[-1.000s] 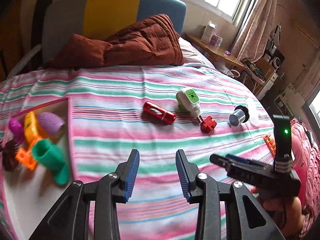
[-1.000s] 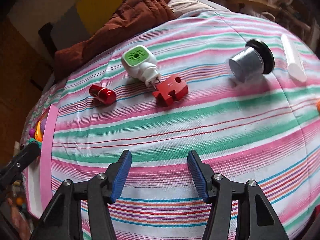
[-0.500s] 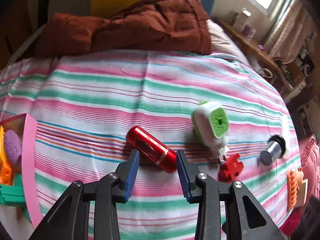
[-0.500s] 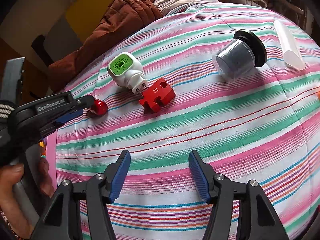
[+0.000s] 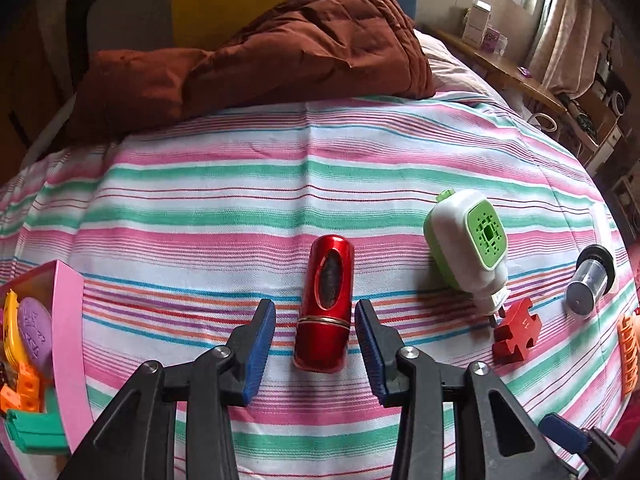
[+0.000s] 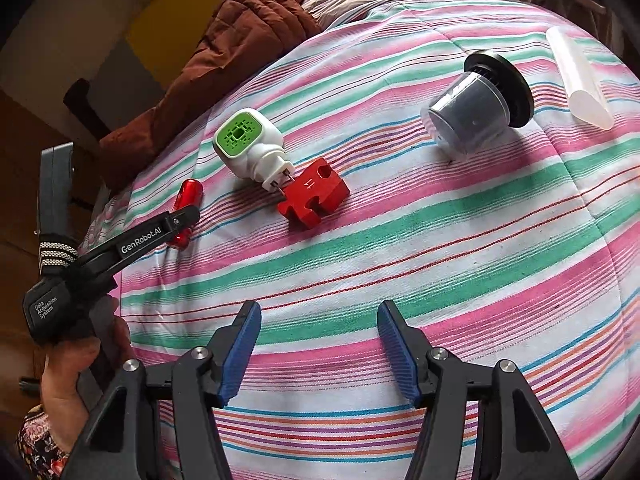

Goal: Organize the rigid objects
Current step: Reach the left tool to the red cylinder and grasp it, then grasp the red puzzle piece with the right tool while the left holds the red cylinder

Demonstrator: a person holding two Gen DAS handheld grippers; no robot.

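The left gripper (image 5: 315,344) has its jaws straddling the lower half of a red metallic tube (image 5: 326,304) that lies flat on the striped bed (image 5: 240,200). They have just been opening wider, and there is a clear gap on each side between the blue pads (image 5: 260,350) and the tube, so nothing is clamped.

Toward the bed's right side from the tube lies a white and green plug-in device (image 5: 466,248) on its side, its prongs just touching a red puzzle-shaped block (image 5: 516,336). Further right, near the right edge, lies a clear cup with a black base (image 5: 590,286), and an orange comb-like piece (image 5: 628,348) sits at the very edge. At the bed's left edge sits a pink box (image 5: 68,344) holding purple, yellow, orange and green toy pieces.

The right gripper (image 6: 319,354) hovers with its jaws apart over bare sheet, nothing between them. Beyond it lie the block and device, with the cup well off toward the far right corner beside a translucent white tube (image 6: 580,80). A crumpled brown quilt (image 5: 260,48) is piled at the head of the bed.
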